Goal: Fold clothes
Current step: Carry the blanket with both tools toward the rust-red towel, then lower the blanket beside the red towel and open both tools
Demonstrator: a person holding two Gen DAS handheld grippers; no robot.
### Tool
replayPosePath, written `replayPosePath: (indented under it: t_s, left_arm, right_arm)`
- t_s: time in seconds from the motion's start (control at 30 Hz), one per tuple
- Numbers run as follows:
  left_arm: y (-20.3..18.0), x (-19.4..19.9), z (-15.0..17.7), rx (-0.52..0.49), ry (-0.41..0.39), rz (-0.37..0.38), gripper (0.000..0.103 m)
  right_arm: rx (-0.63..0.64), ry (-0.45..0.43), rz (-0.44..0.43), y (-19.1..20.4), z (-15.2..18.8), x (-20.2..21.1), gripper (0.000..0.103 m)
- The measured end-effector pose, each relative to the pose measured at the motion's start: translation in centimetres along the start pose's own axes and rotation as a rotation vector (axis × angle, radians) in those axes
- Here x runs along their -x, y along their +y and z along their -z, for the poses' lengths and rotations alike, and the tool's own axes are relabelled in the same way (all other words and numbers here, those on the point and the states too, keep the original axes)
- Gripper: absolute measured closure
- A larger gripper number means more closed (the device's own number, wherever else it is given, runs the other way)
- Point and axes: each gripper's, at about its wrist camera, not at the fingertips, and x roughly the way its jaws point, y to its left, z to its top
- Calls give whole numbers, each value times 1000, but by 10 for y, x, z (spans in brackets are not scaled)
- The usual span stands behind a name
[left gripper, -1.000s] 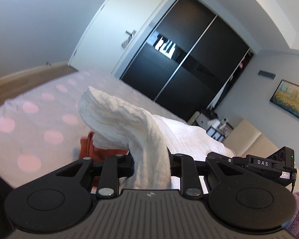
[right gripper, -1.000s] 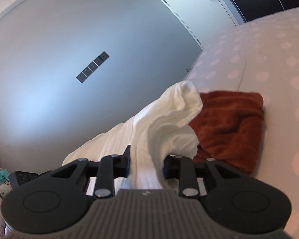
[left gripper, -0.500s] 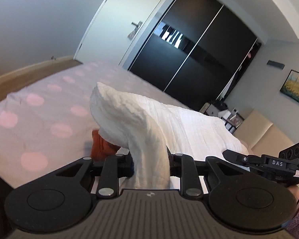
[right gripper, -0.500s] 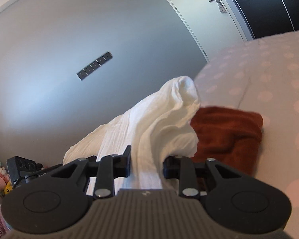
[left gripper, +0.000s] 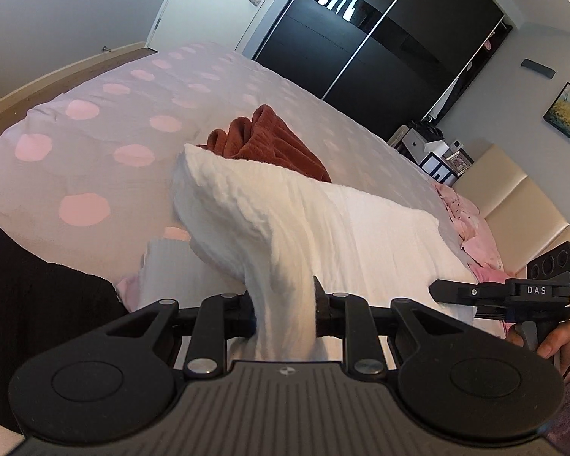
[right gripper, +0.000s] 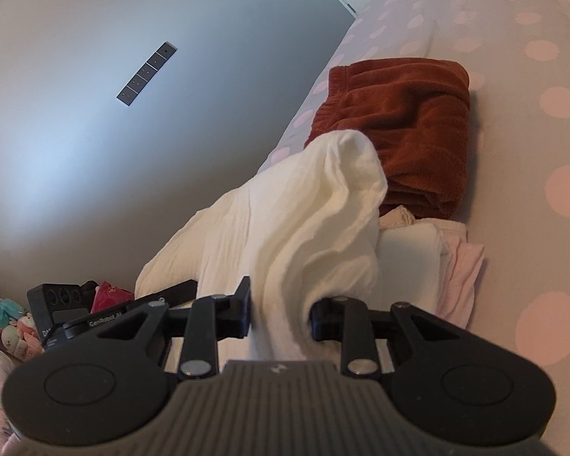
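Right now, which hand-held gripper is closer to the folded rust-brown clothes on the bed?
Probably the left, but it's close. Both the left hand-held gripper and right hand-held gripper hold the white cloth just short of the rust-brown clothes, touching neither.

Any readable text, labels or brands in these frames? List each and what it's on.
"DAS": on the right gripper's body, left wrist view.
"GenRobot" followed by a blurred bit: on the left gripper's arm, right wrist view.
"DA", cut off: lower on the same body.
Small logo on each near gripper housing: a symbol, no letters.
Picture on the wall: no text legible.
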Motion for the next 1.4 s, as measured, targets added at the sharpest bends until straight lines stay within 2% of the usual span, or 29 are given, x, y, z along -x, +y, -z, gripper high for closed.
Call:
replayPosePath:
  t_s: [0.07,0.17,0.37,0.57,0.63,0.77,0.87,0.97,1.1,1.17,1.23,1.33,1.4]
  left_arm:
    - [8,-3,3,25,7,-8,83]
    - [20,-11,11,54,2,-33,82]
    - [44,-33,31,115,-13,-37,81]
    - [55,-48,45,109,6,-69,80]
    - [55,-52,46,114,2,-73,79]
    - [43,-47,46,79,-26,-116,71]
    - [33,-31,45,56,-63,-167,58]
    - [20,-9,44,20,-117,-233,55]
    - [-4,20,45,-45,-179,-279,55]
    - [-21,25,48,-93,-174,-280,58]
    - [-35,23,52,-121,-159,-275,59]
    - [-48,8,59,-144,-111,-290,63]
    - [-48,-6,65,-145,-79,-311,65]
  right_arm:
    - [6,10,0,5,0,1,72]
    - [8,17,50,-6,3,-14,72]
    - [19,15,155,-33,16,-42,72]
    - [-118,10,146,-63,43,-55,72]
    - [-154,-24,139,-69,55,-55,72]
    - [-185,-56,116,-79,60,-56,69]
    - [-123,-66,79,-68,51,-43,57]
    - [-24,-120,103,-52,49,-20,48]
    - [244,-249,216,-18,60,12,51]
    - [413,-290,243,6,73,20,62]
    - [551,-316,242,25,86,22,62]
    - [666,-263,231,40,102,8,65]
    - [675,-210,263,37,111,-9,65]
